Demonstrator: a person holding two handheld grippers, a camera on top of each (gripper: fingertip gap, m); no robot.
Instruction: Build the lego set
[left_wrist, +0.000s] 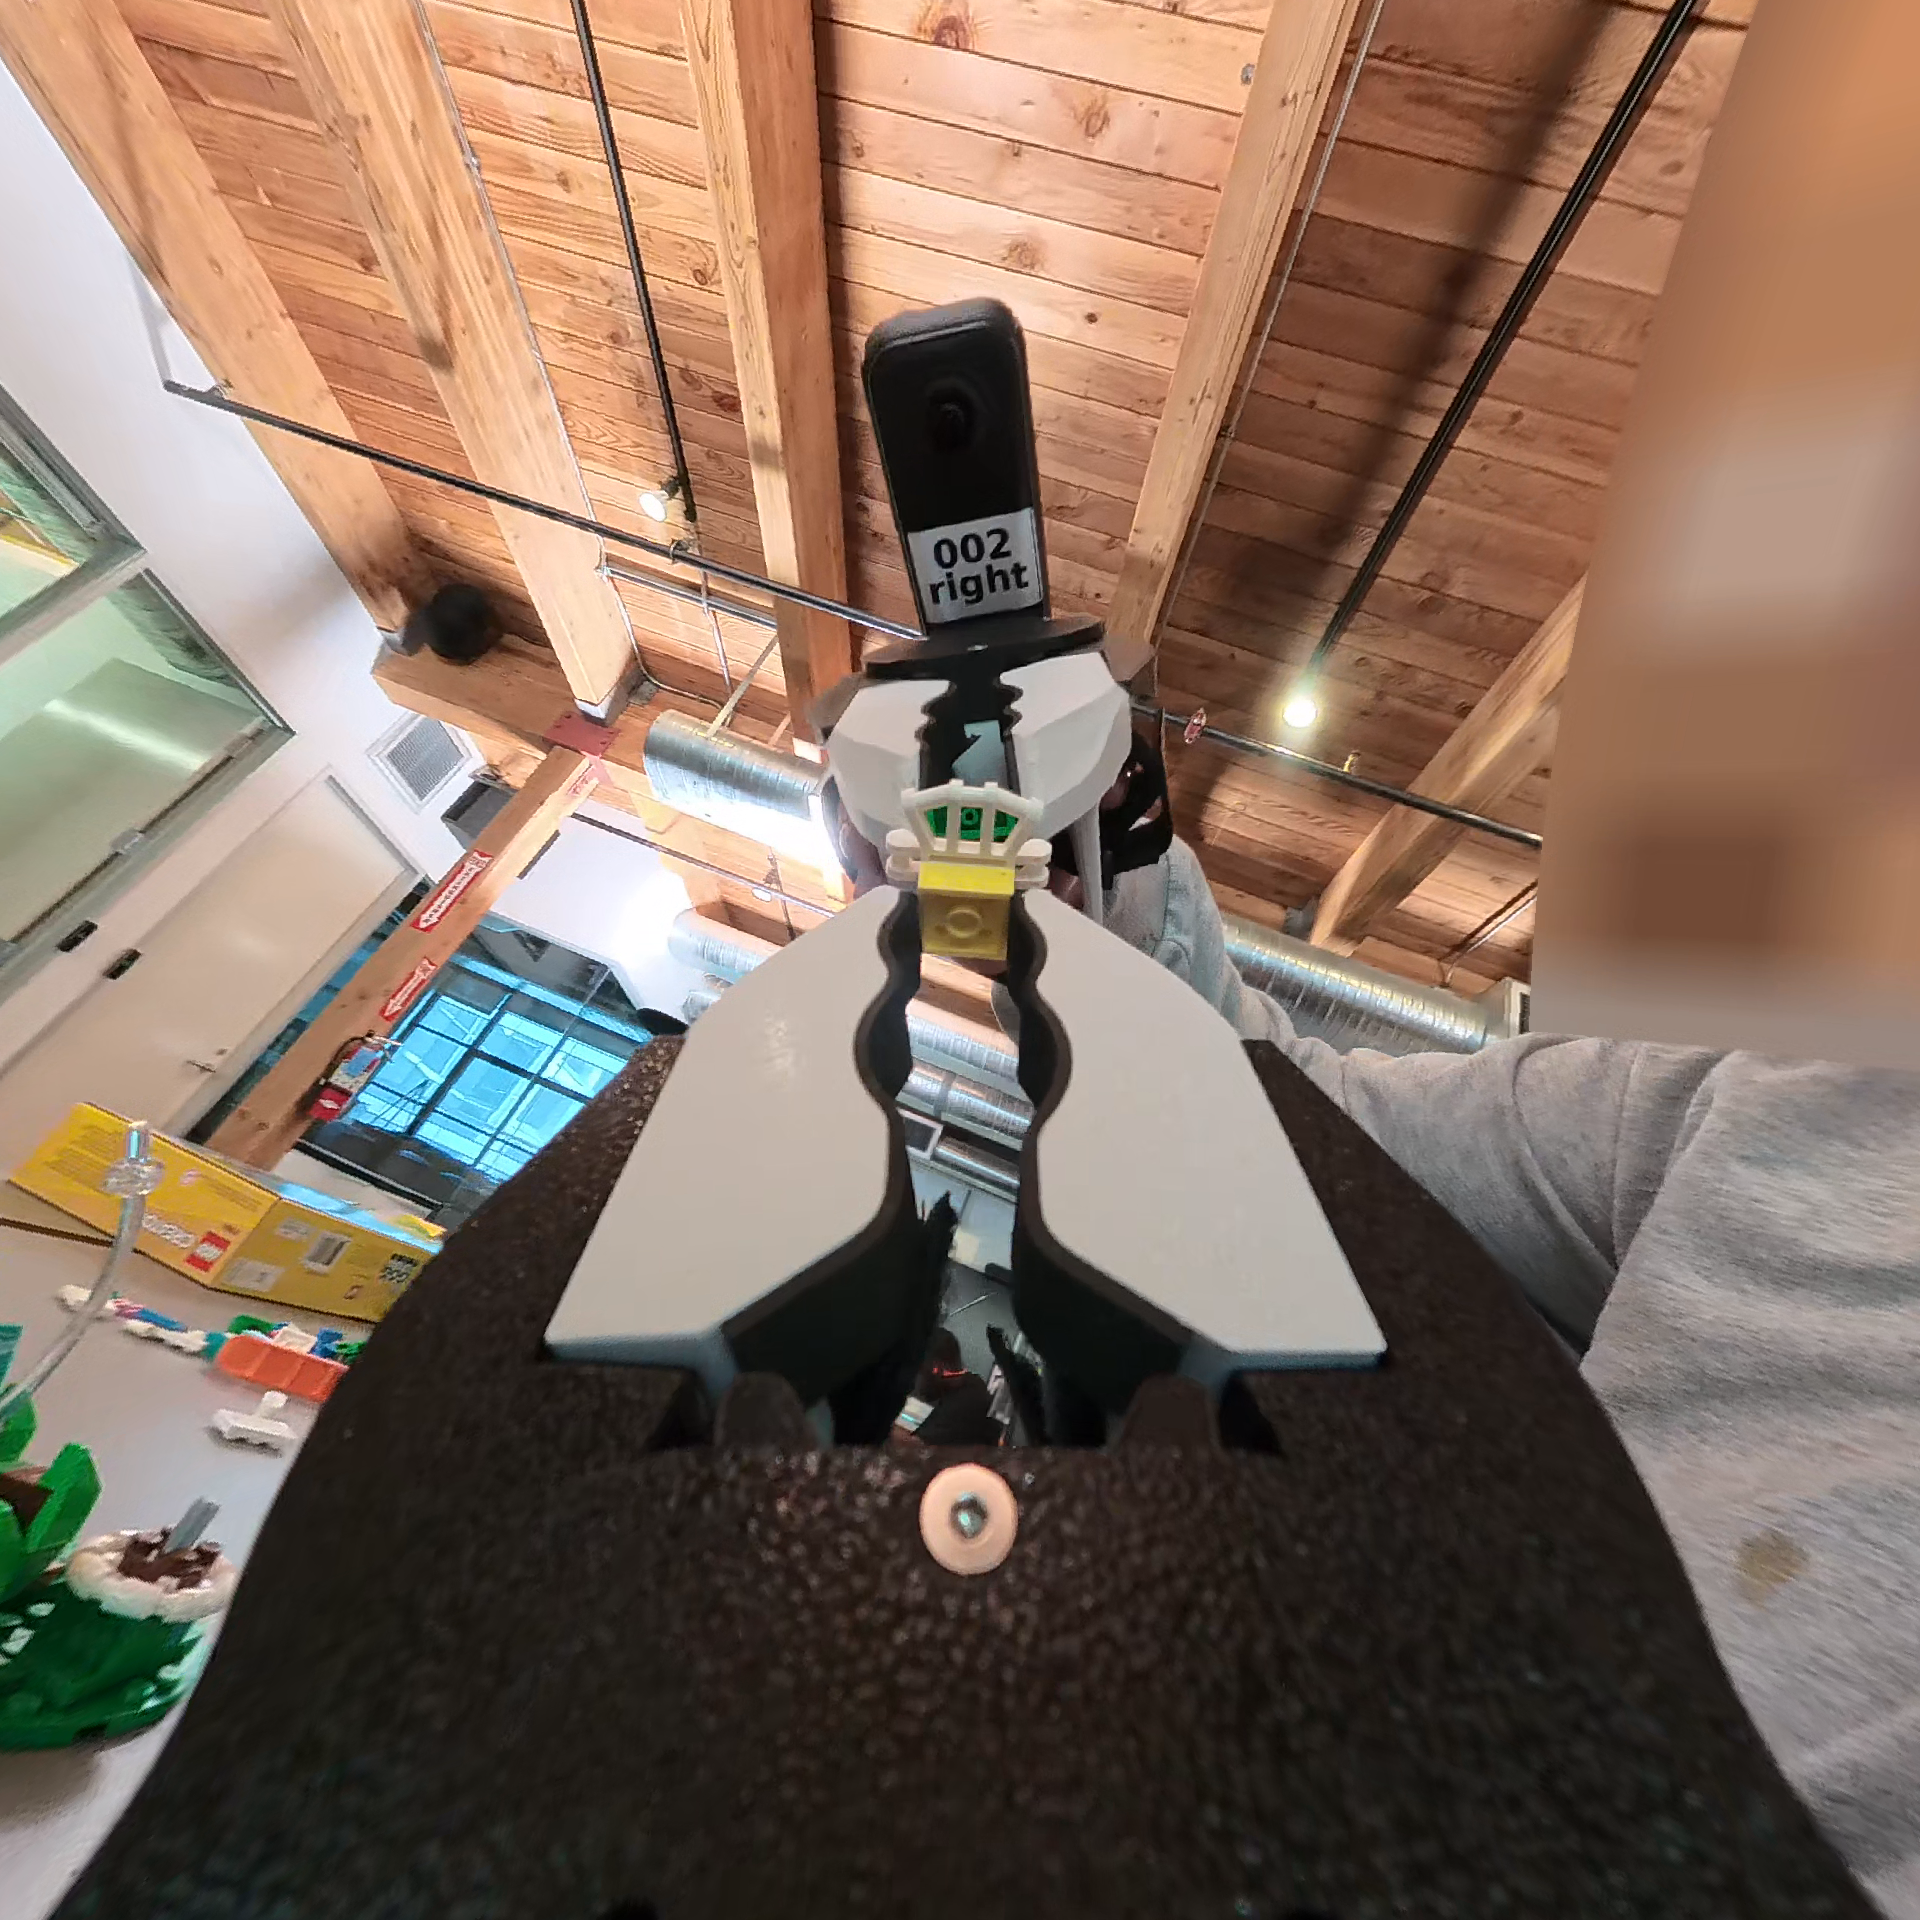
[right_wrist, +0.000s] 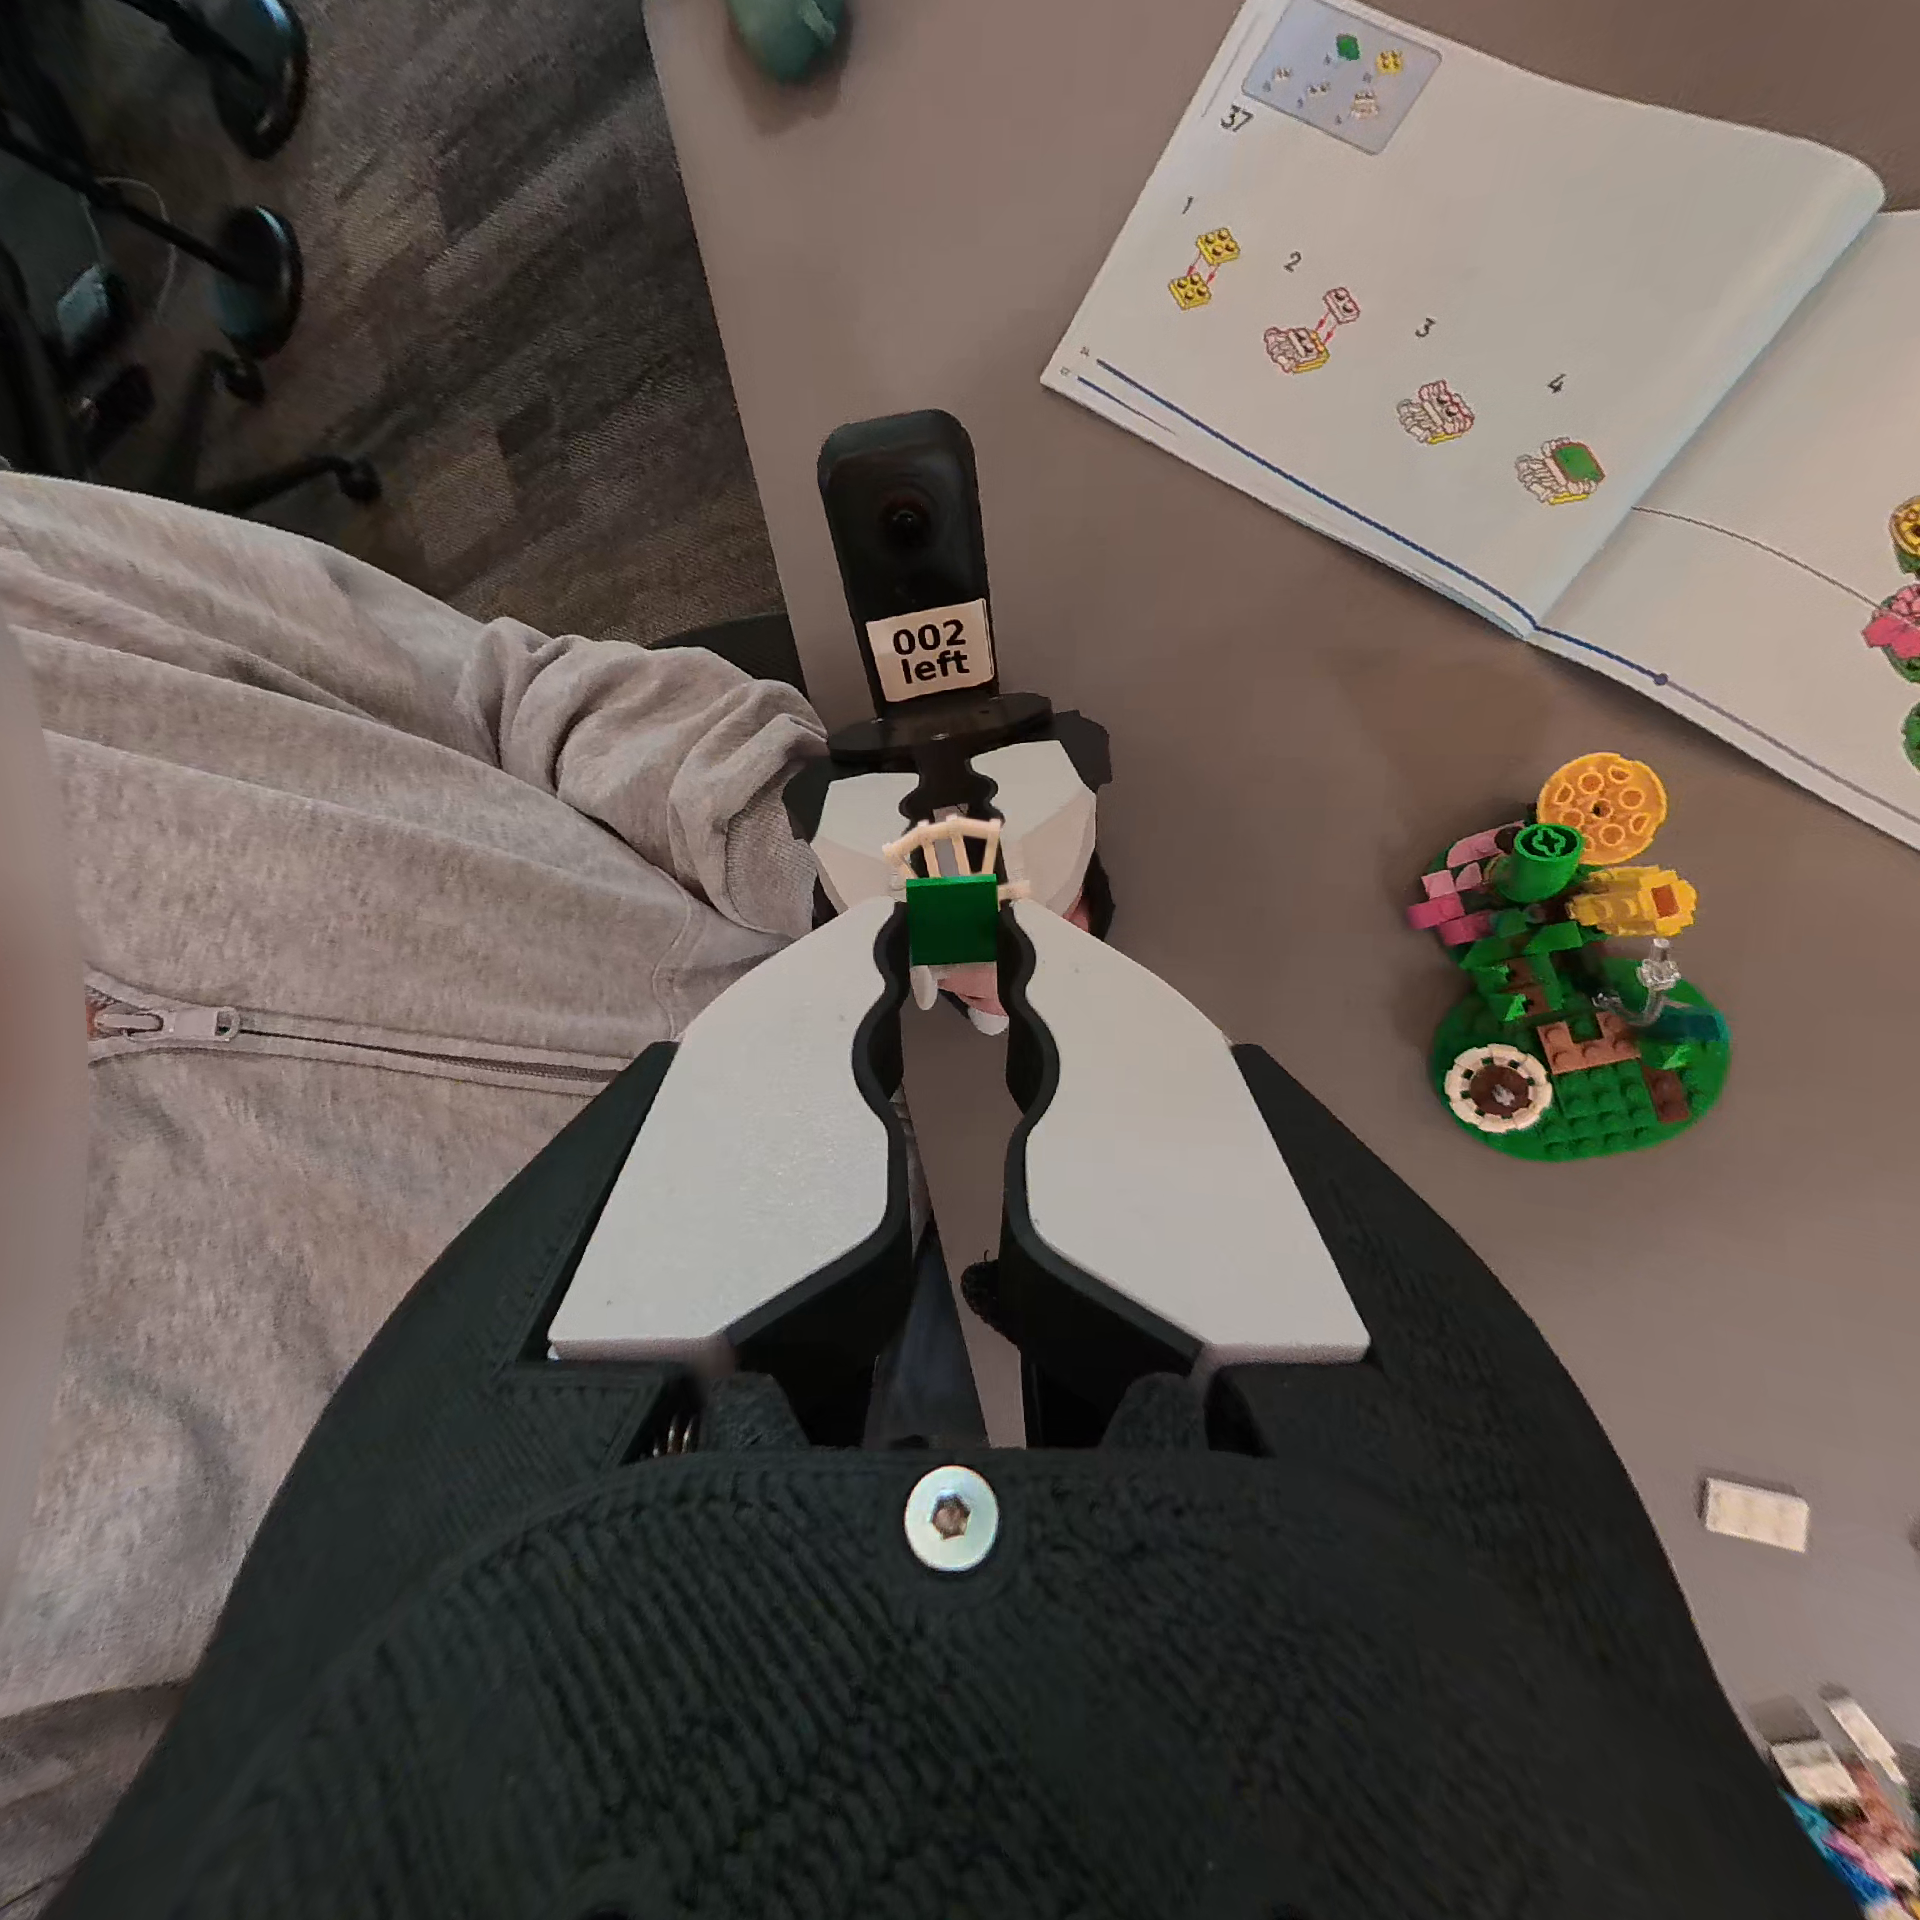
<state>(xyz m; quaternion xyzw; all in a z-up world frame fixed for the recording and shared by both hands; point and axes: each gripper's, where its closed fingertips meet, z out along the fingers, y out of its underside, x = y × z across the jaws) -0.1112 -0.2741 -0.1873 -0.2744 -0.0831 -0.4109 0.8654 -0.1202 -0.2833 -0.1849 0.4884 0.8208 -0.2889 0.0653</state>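
Note:
Both grippers are raised off the table and meet tip to tip on one small sub-assembly. In the left wrist view, my left gripper (left_wrist: 964, 925) is shut on its yellow plate (left_wrist: 968, 906), which carries a white fence piece (left_wrist: 961, 805) with green behind it. The right gripper (left_wrist: 966, 764) faces it from beyond. In the right wrist view, my right gripper (right_wrist: 951, 940) is shut on the green tile (right_wrist: 951, 920) of the same sub-assembly. The white fence (right_wrist: 948, 844) sticks out past it, toward the left gripper (right_wrist: 951, 821).
A flower model on a green base (right_wrist: 1579, 1039) stands on the grey table (right_wrist: 1195, 623), also low in the left wrist view (left_wrist: 62, 1621). An open instruction booklet (right_wrist: 1507, 312) lies behind it. A yellow box (left_wrist: 239, 1216) and loose bricks (left_wrist: 281, 1366) lie farther off. A white plate (right_wrist: 1756, 1514) lies nearby. My two grippers' fingertips are within a few centimetres of each other.

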